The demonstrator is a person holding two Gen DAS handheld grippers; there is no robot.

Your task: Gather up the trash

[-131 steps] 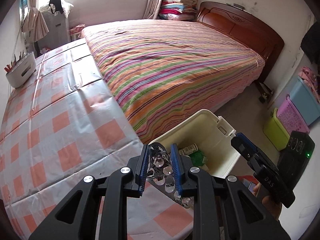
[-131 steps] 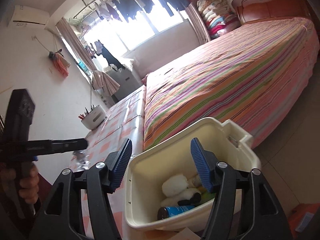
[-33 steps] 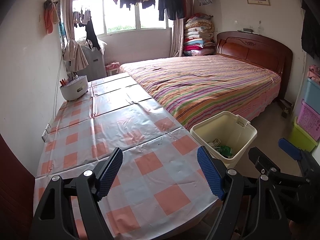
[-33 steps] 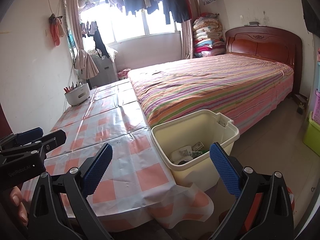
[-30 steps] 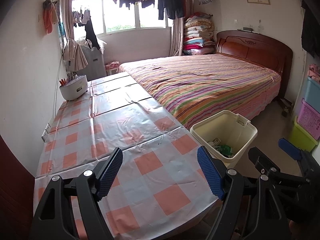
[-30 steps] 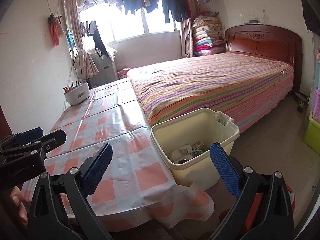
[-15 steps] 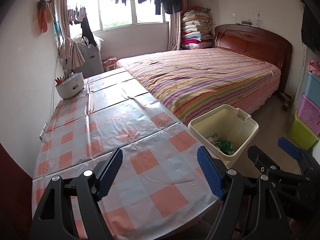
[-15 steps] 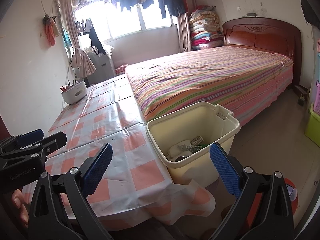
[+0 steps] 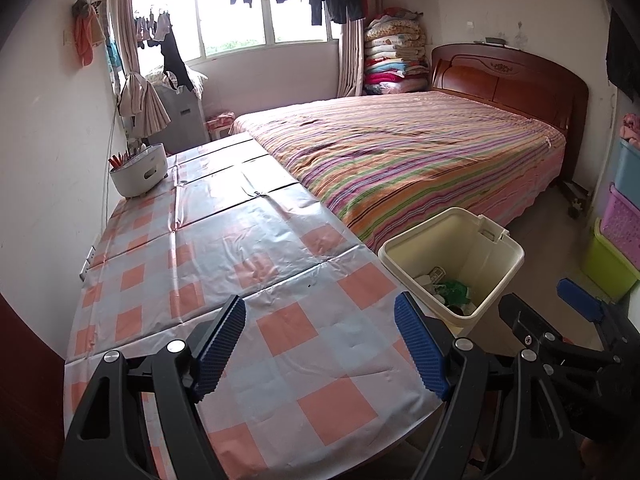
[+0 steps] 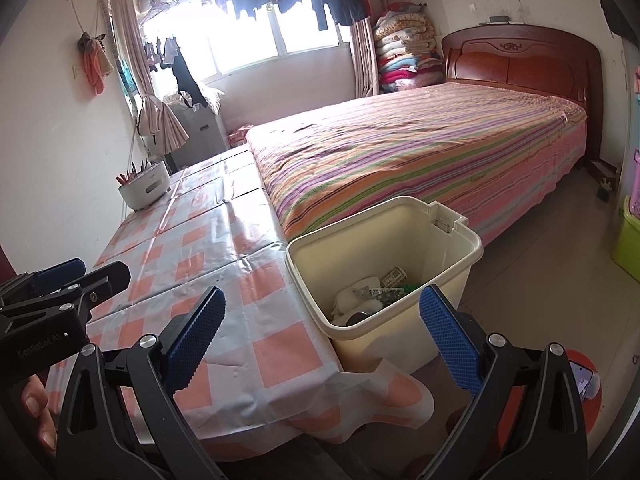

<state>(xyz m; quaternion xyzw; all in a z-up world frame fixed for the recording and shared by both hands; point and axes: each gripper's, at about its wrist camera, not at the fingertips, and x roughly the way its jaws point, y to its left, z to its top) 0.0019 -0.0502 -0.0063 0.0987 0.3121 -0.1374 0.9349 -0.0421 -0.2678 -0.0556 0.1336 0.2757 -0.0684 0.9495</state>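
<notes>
A cream plastic trash bin (image 9: 496, 264) stands on the floor at the table's near right corner, between table and bed; it also shows in the right wrist view (image 10: 404, 256). Trash lies in its bottom: white crumpled pieces, a green wrapper (image 9: 454, 290) and a small carton (image 10: 394, 276). My left gripper (image 9: 320, 346) is open and empty above the near end of the checked table (image 9: 208, 256). My right gripper (image 10: 320, 332) is open and empty, held back from the bin's near side. Each gripper shows at the edge of the other's view.
A white holder with pencils (image 9: 138, 170) stands at the table's far left. A striped bed (image 9: 420, 152) runs along the table's right side. Coloured storage boxes (image 9: 612, 248) stand by the right wall. A red object (image 10: 582, 380) lies on the floor.
Both grippers have drawn back and down slightly, so the bin and table sit a little higher and closer in view. Both stay open and empty. Earlier the left gripper held crumpled trash over the bin.
</notes>
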